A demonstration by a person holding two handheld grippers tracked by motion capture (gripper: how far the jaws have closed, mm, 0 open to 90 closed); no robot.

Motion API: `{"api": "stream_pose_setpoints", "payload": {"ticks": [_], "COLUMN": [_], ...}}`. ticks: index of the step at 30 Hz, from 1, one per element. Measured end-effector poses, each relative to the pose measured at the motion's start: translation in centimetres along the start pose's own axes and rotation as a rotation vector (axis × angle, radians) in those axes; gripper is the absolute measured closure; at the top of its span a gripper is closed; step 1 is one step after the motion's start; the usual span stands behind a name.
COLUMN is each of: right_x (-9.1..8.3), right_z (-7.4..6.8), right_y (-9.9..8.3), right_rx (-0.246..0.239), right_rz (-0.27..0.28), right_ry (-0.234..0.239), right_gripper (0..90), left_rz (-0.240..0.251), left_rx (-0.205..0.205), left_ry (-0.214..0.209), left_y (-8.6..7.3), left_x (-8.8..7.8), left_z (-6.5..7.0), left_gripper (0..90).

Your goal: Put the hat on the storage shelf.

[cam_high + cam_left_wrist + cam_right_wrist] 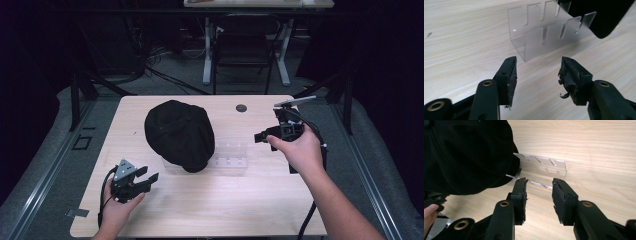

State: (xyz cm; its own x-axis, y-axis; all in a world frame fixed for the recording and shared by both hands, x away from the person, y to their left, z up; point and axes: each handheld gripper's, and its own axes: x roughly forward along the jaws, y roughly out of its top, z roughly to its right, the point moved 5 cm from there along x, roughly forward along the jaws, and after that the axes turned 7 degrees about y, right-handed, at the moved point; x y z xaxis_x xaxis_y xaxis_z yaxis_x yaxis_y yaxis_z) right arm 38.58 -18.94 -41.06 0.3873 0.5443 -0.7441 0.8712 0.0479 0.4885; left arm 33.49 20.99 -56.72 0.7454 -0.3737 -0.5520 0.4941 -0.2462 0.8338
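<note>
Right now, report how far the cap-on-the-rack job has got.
Done: the black cap rests on one end of the clear slotted acrylic rack, covering part of it. In hand: nothing; the left gripper and right gripper stand open and empty. Left: apparently only drawing both hands back.

A dark room: black chair (243, 47) behind the wooden table (200, 200), grey floor (60, 150).

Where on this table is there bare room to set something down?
Free: the near strip between the left gripper and the right forearm, and the far right corner past the grommet hole. Crowded: the middle, where the black cap overlaps the clear slotted rack.
</note>
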Motion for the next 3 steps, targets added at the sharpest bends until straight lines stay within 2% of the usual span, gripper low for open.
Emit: {"api": "stream_pose_setpoints", "payload": {"ticks": [3], "right_x": [-0.13], "right_z": [0.14], "right_y": [-0.6], "right_rx": [-0.012], "right_rz": [0.014], "right_ry": [0.0], "right_gripper": [61.0], "left_rz": [0.017], "left_rx": [0.007], "left_ry": [-0.04], "left_y": [0.08], "left_x": [0.06], "left_z": [0.7], "left_gripper": [45.3]}}
